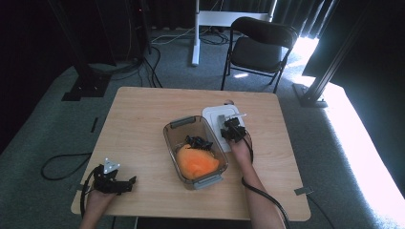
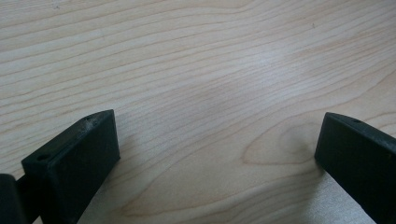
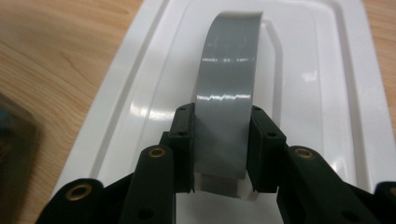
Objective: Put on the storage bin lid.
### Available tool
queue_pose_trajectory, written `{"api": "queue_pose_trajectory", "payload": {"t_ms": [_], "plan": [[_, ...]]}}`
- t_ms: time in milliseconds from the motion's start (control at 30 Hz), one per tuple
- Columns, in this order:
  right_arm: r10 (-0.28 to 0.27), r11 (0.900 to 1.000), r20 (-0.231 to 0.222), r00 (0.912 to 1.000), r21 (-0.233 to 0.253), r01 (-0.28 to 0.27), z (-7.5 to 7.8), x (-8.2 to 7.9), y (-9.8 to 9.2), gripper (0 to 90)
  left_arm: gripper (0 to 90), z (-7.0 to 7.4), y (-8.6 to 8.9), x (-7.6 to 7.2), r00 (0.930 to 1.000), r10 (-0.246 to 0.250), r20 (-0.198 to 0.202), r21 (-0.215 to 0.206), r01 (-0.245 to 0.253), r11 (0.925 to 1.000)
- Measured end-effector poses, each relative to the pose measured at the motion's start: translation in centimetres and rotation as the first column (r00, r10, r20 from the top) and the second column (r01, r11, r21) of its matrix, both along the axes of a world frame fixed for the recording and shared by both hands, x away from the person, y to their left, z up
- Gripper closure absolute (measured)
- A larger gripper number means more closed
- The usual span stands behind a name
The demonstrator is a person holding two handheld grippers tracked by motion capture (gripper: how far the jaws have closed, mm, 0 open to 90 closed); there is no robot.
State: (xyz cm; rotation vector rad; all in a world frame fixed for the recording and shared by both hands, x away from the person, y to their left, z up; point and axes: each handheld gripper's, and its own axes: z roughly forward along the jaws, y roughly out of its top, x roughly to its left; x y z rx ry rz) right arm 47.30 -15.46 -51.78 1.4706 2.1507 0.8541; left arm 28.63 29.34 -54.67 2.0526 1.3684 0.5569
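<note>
both grippers are matte black. the left gripper point(image 1: 114, 182) carries a grey three-cornered plate on top, and a black cable loops away from it; its blocky jaws have flat faces with a small round hole near each tip. the right gripper point(image 3: 222, 149) shows brass-ringed screw holes along its arms, small dark screws in its jaws, and a thick black cable trailing back. both forearms are bare, without sleeves.
</note>
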Motion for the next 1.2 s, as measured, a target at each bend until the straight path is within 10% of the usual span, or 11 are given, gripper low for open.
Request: {"api": "queue_pose_trajectory", "payload": {"t_ms": [1200], "plan": [[-0.042, 0.997, 0.078, 0.9960, 0.067, 0.037, 7.5, -6.9, -7.3, 67.3, 0.2, 0.0, 0.0, 0.0, 1.0000, 0.000, 0.000, 0.000, 0.000, 1.0000]]}}
